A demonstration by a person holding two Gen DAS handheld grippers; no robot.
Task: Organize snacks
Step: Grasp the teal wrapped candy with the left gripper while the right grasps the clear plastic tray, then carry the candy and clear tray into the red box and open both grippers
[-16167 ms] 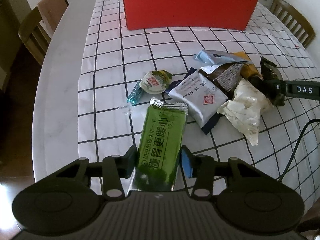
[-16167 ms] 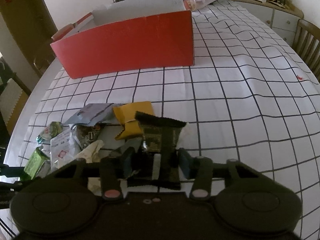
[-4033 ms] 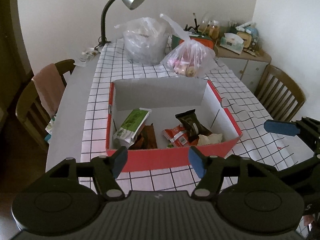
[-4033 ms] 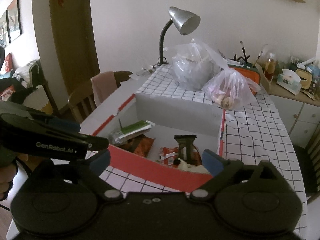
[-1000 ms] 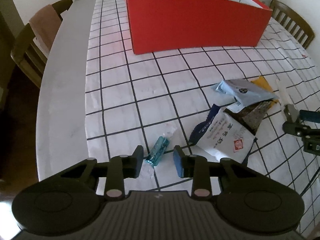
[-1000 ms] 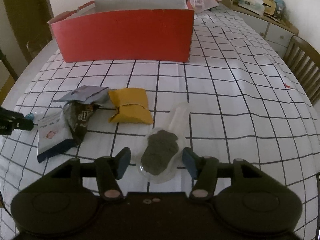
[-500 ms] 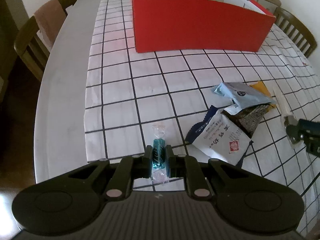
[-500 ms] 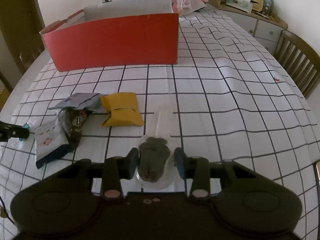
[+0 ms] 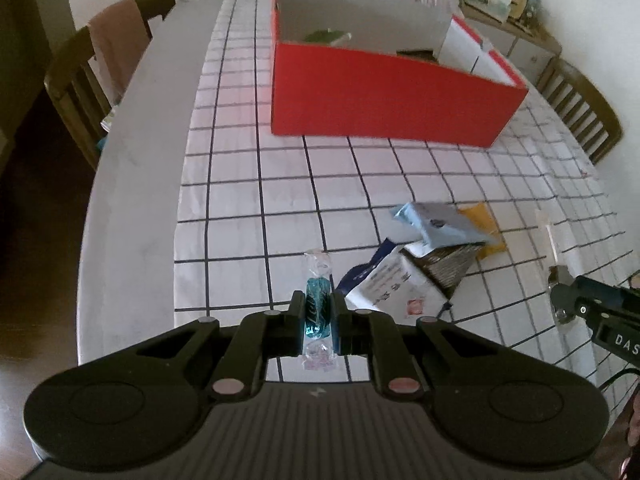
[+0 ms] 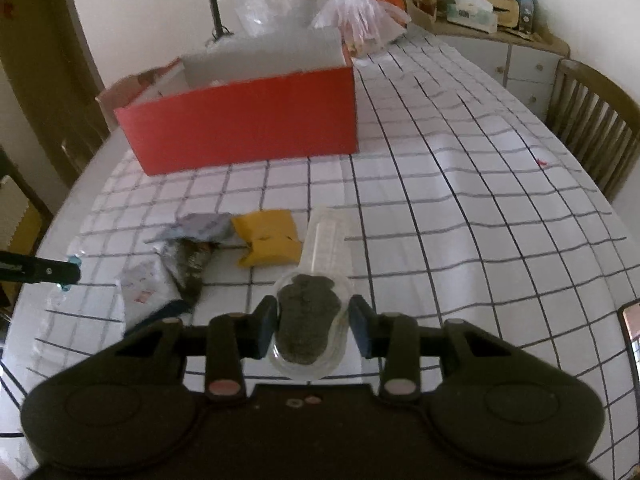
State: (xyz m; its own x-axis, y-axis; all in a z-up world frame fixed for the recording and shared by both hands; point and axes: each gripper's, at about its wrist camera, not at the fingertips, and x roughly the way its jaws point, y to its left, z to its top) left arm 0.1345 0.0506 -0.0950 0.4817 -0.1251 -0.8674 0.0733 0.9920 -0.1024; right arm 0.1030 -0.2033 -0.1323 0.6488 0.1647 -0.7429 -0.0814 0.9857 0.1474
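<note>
Both loaded: left tool (image 9: 318, 322) clamps the blue candy (image 9: 317, 312), right tool (image 10: 312, 326) grips the clear packet (image 10: 310, 316), each just off the desk (image 9: 132, 216), well short of the red box (image 9: 384, 92). Carry high over its near wall, release inside, don't squeeze harder.

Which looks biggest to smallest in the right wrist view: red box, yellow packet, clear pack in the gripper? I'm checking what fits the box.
1. red box, clearly largest though farthest.
2-3. clear pack and yellow packet: unsure; the pack looks bigger, but it is much nearer the camera.
</note>
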